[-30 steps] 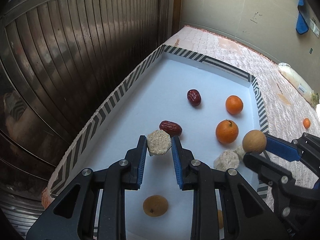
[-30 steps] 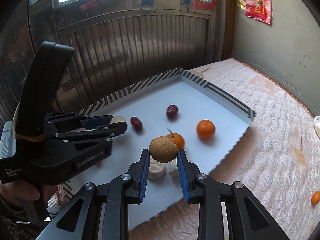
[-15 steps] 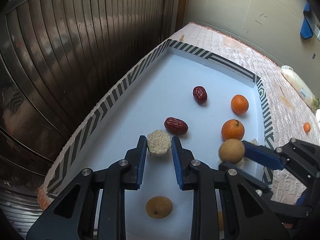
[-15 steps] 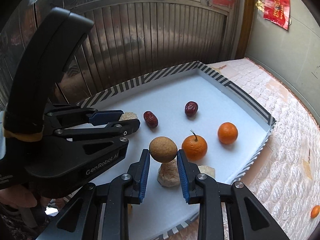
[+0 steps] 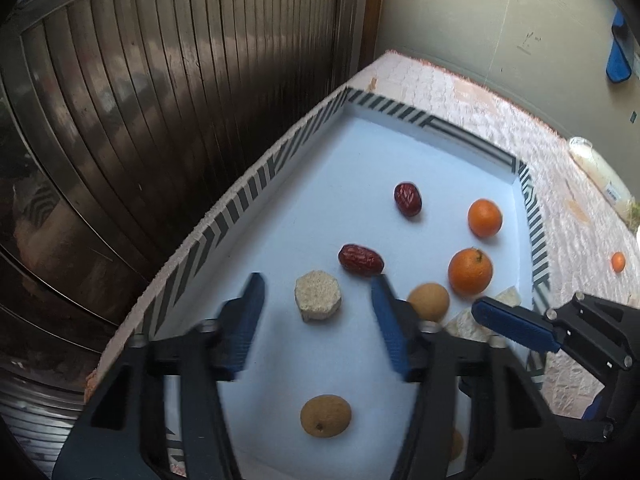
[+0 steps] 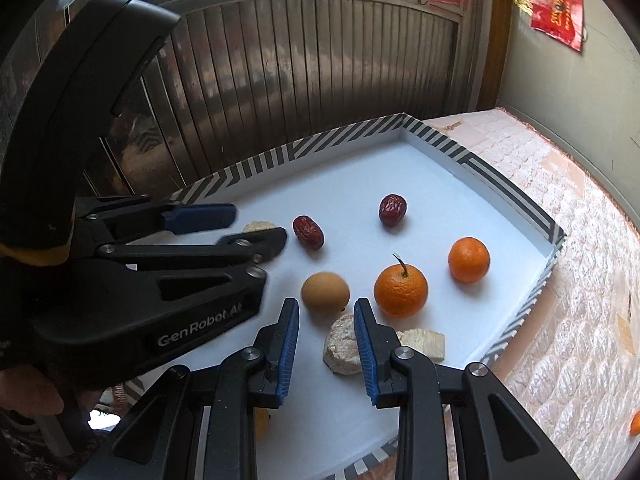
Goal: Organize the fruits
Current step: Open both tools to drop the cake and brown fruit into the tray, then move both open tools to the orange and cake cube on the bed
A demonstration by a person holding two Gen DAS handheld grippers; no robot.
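Observation:
A white tray [image 5: 360, 152] with a striped rim holds two oranges [image 5: 470, 271] [image 5: 485, 217], two red dates [image 5: 360, 260] [image 5: 407, 199], brown longans and beige hexagonal cakes. My left gripper [image 5: 318, 294] is open around a beige cake [image 5: 318, 295] that lies on the tray. My right gripper [image 6: 326, 316] is open just behind a brown longan [image 6: 325, 293] resting on the tray, with another beige cake [image 6: 342, 344] between its fingers. A second longan [image 5: 325, 415] lies near the left gripper's body.
A ribbed metal shutter [image 5: 160, 100] runs along the tray's left side. The tray sits on a pink quilted surface [image 5: 560, 168]. A small orange [image 5: 618, 261] lies loose on it at the right. A cake piece [image 6: 424, 343] lies by the tray's near rim.
Both grippers opened. The left let go of the beige cake and the right let go of the brown longan; both now rest on the tray.

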